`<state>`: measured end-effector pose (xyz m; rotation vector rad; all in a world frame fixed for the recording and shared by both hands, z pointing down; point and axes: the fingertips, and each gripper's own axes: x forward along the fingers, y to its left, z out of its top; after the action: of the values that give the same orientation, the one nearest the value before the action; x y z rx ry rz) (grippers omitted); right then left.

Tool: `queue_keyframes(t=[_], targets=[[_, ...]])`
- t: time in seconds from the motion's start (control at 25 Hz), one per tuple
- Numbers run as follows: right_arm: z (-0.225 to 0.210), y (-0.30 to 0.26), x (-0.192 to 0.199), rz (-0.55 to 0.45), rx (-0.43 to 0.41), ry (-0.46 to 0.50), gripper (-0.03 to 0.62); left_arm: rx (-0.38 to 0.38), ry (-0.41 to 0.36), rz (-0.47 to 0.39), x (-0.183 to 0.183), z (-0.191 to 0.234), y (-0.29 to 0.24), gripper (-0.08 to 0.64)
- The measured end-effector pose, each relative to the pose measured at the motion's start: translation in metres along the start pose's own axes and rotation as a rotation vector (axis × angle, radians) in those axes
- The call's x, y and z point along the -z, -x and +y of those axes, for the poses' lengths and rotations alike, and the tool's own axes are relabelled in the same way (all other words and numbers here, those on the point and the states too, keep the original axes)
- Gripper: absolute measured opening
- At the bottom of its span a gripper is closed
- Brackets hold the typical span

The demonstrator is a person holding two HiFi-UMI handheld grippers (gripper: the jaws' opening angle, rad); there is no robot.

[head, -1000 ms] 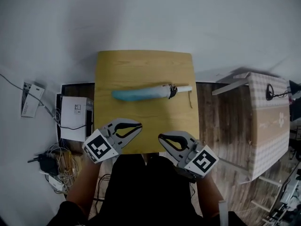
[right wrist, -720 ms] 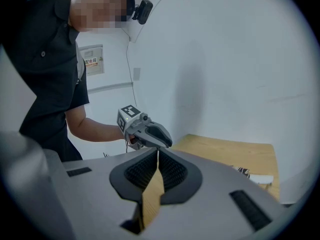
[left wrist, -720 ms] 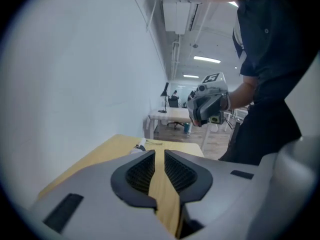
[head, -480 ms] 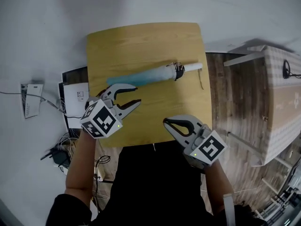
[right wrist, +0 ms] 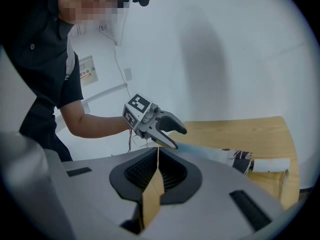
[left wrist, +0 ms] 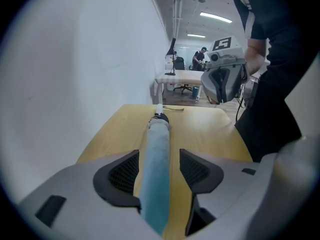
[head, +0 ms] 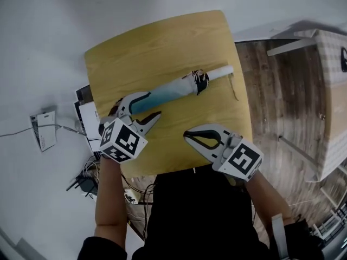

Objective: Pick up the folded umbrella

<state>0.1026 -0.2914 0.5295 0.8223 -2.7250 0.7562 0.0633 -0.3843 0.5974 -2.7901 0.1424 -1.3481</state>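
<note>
The folded umbrella [head: 173,89], blue fabric with a white handle, lies diagonally on the yellow wooden table [head: 162,42]. My left gripper [head: 153,104] straddles its blue end; its jaws have just been opening. In the left gripper view the umbrella [left wrist: 156,149] runs between the two pads [left wrist: 125,173] with a gap on each side, so the left gripper [left wrist: 158,155] is open around it. My right gripper [head: 186,135] hovers over the table's near edge, shut on nothing; its jaws [right wrist: 157,150] meet, and the left gripper [right wrist: 172,134] and the umbrella [right wrist: 220,155] show beyond.
A white box [head: 84,111] and cables [head: 81,180] lie on the floor left of the table. A cloth-covered table [head: 332,91] stands at the right across the wooden floor [head: 271,102]. A white wall [left wrist: 75,84] borders the table's far side.
My left gripper has moved forward and down onto the umbrella's blue end, and its jaws went from shut to open. My right gripper sank a little and stays shut.
</note>
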Motion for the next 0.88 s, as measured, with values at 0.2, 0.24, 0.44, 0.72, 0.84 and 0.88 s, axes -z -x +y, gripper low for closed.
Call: queue_keyframes(t=[0.2, 0.24, 0.44, 0.72, 0.84, 0.88], targets=[[-0.023, 0.001, 0.010, 0.001, -0.005, -0.078, 0.020, -0.010, -0.024, 0.116, 0.012, 0.007, -0.025, 0.330], [-0.027, 0.001, 0.011, -0.002, -0.006, -0.089, 0.020, -0.005, -0.030, 0.138, 0.014, 0.007, -0.030, 0.336], [-0.049, 0.007, 0.021, 0.025, 0.034, -0.121, 0.020, 0.040, -0.078, 0.234, 0.024, 0.004, -0.054, 0.344], [-0.067, 0.025, 0.029, 0.034, 0.104, -0.138, 0.020, 0.096, -0.093, 0.286, 0.024, -0.002, -0.079, 0.342], [-0.070, 0.027, 0.030, 0.043, 0.105, -0.137, 0.020, 0.091, -0.076, 0.264, 0.020, 0.000, -0.087, 0.342], [-0.072, 0.028, 0.030, 0.042, 0.107, -0.138, 0.020, 0.092, -0.072, 0.264, 0.019, 0.001, -0.090, 0.342]])
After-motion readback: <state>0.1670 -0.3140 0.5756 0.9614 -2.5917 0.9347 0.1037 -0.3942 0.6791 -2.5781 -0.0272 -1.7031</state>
